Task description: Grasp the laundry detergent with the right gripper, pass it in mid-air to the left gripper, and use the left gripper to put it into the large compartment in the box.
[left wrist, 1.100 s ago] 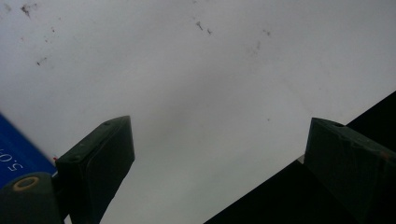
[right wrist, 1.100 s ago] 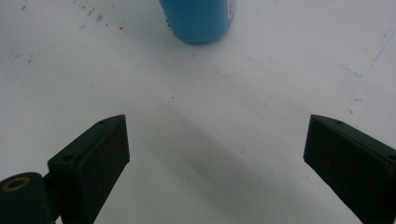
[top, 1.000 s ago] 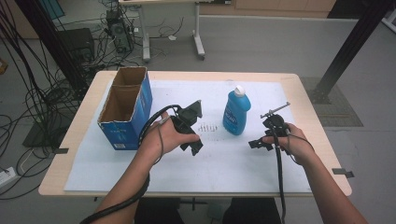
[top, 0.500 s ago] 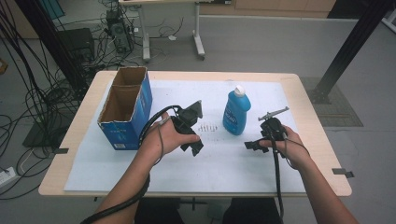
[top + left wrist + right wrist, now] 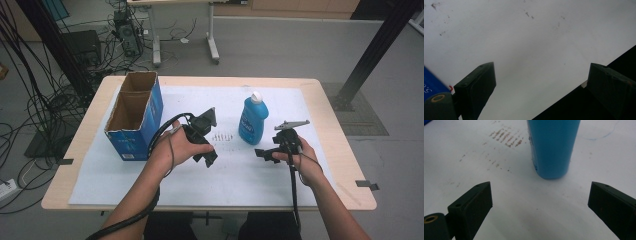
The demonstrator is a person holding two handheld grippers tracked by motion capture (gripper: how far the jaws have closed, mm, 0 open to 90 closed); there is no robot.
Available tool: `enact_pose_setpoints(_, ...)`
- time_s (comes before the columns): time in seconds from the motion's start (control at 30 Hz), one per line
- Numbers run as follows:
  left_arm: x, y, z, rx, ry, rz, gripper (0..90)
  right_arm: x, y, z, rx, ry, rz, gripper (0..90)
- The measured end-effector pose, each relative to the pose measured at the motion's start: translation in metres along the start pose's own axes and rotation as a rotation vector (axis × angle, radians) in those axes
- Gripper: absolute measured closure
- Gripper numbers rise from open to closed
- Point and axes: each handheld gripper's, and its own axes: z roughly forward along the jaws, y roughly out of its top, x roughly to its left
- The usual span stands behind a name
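You hold both grippers low over the white mat (image 5: pixel 150 190) at the near half of the table (image 5: pixel 345 165), forearms coming in from the bottom edge. Your right gripper (image 5: pixel 539 202) has its jaws spread wide and empty, aimed squarely at the base of the blue bottle (image 5: pixel 552 147), which stands upright just ahead and between the jaw lines: a line-up that reads as an approach for a grasp, not yet closed. Your left gripper (image 5: pixel 541 85) is likewise spread, nothing between its jaws, tilted down at bare mat, apparently parked clear of the other hand's work. From above, the blue bottle (image 5: pixel 252 120) sits mid-table, white cap up, near your right gripper (image 5: pixel 272 151) and apart from your left gripper (image 5: pixel 206 145). Farther left, the open cardboard box (image 5: pixel 132 117) stands upright and seemingly empty, probably the destination.
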Motion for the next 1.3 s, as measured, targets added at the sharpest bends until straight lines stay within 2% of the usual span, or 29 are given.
enact_pose_setpoints(0.23, -0.001, 0.0, -0.001, -0.007, -0.002, 0.001, 9.0, 0.006, 0.0, 0.007, -0.062, -0.004, -0.032, 3.8)
enact_pose_setpoints(0.5, -0.001, -0.001, -0.001, -0.006, -0.004, 0.002, 9.0, 0.008, -0.001, 0.012, -0.136, -0.016, -0.019, 3.1)
enact_pose_setpoints(0.53, -0.001, -0.001, -0.002, -0.004, -0.004, 0.005, 9.0, 0.008, -0.001, 0.013, -0.163, -0.021, -0.018, 3.1)
enact_pose_setpoints(0.67, 0.0, -0.002, -0.003, -0.007, -0.003, 0.0, 9.0, 0.008, -0.002, 0.016, -0.203, -0.028, -0.018, 3.1)
enact_pose_setpoints(0.8, 0.0, -0.002, -0.003, -0.01, -0.005, 0.002, 9.0, 0.007, -0.002, 0.019, -0.21, -0.037, -0.02, 2.9)
enact_pose_setpoints(0.87, -0.002, -0.002, -0.003, -0.014, -0.02, 0.005, 9.0, 0.006, -0.002, 0.022, -0.232, -0.042, -0.013, 2.6)
enact_pose_setpoints(1.0, -0.002, -0.003, -0.004, -0.012, -0.017, 0.011, 9.0, 0.004, -0.004, 0.027, -0.269, -0.056, -0.01, 2.5)
enact_pose_setpoints(1.1, -0.002, -0.003, -0.004, -0.015, -0.019, 0.008, 9.0, 0.003, -0.005, 0.031, -0.27, -0.067, -0.008, 2.3)
enact_pose_setpoints(1.3, -0.002, -0.004, -0.006, -0.015, -0.017, 0.009, 9.0, 0.002, -0.006, 0.036, -0.31, -0.064, 0.008, 2.0)
